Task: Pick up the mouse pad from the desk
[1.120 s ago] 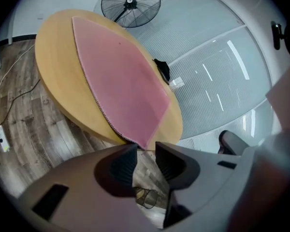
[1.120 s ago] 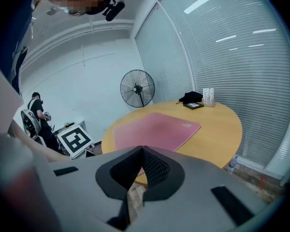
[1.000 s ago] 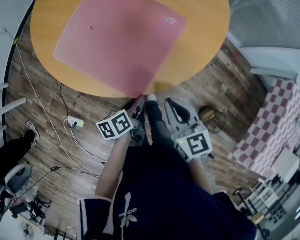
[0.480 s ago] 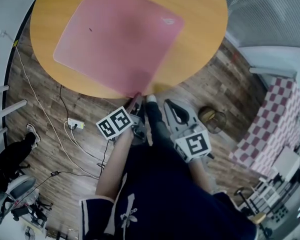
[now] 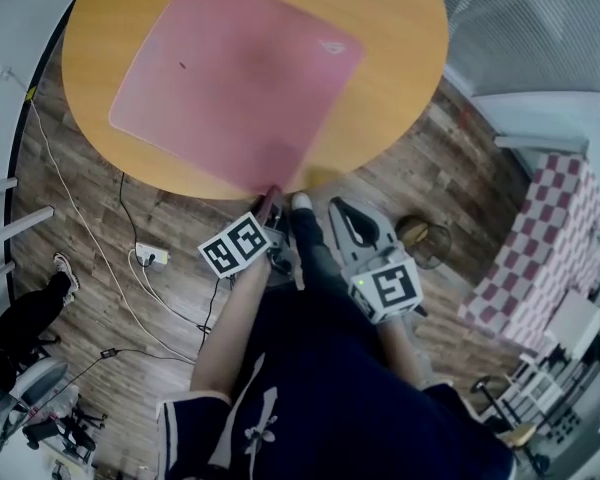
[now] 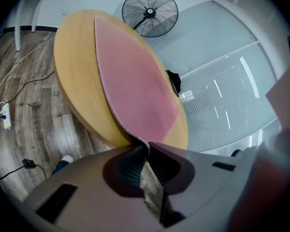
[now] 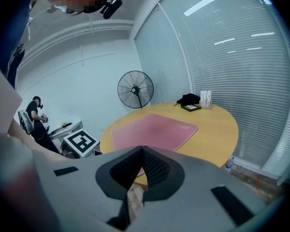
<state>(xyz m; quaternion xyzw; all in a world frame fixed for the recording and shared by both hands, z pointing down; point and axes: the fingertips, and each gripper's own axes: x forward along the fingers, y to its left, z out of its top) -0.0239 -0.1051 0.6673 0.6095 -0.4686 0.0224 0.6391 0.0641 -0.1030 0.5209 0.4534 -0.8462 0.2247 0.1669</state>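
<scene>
The left gripper [image 6: 147, 146] has just been closing and pinches the mouse pad [image 5: 235, 78] at its bottom corner, ready to lift; the right gripper [image 7: 141, 151] is closed and empty.

The head view's top edge cuts off the far rim of the table [image 5: 405, 68].

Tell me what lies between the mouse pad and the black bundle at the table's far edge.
Only bare tabletop, shown in the right gripper view; the mouse pad and black bundle lie apart.
</scene>
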